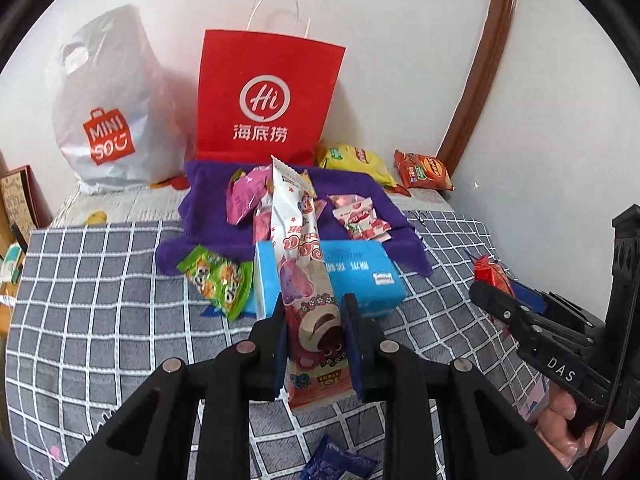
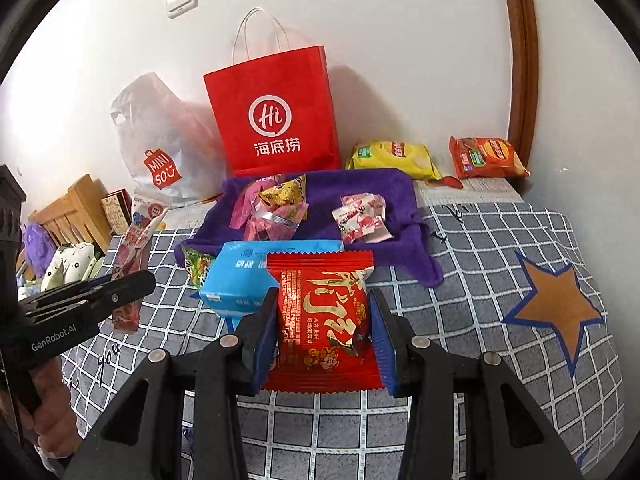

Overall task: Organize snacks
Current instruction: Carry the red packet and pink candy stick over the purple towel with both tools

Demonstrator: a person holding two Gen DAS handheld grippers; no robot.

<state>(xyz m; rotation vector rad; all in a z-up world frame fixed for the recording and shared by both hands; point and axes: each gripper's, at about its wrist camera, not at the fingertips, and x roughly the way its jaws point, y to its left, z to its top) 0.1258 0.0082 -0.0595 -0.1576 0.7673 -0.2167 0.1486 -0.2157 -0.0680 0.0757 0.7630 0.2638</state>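
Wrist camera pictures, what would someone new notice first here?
The red paper bag standing against the wall behind the purple cloth. Nearer, the right gripper is shut on a red snack packet, and the left gripper on a long pink-and-white snack packet.

- The left hand-held gripper (image 1: 316,344) is clamping a long white-and-pink snack packet (image 1: 298,248) between its blue pads, the packet standing up and leaning away from the camera.
- A blue tissue pack (image 1: 360,276) is lying on the grey checked bed cover (image 1: 100,280) just behind the packet.
- A green snack bag (image 1: 220,280) is resting against the pack's left side.
- A purple cloth (image 1: 208,200) is carrying pink packets (image 1: 244,196) and red-and-white candies (image 1: 360,220).
- A red paper bag (image 1: 268,96) and a white plastic bag (image 1: 112,108) are standing against the wall.
- A yellow chip bag (image 1: 360,160) and an orange bag (image 1: 424,170) are lying to the right.
- The right hand-held gripper (image 1: 492,292) is showing at the right edge, holding a red packet (image 1: 492,274).
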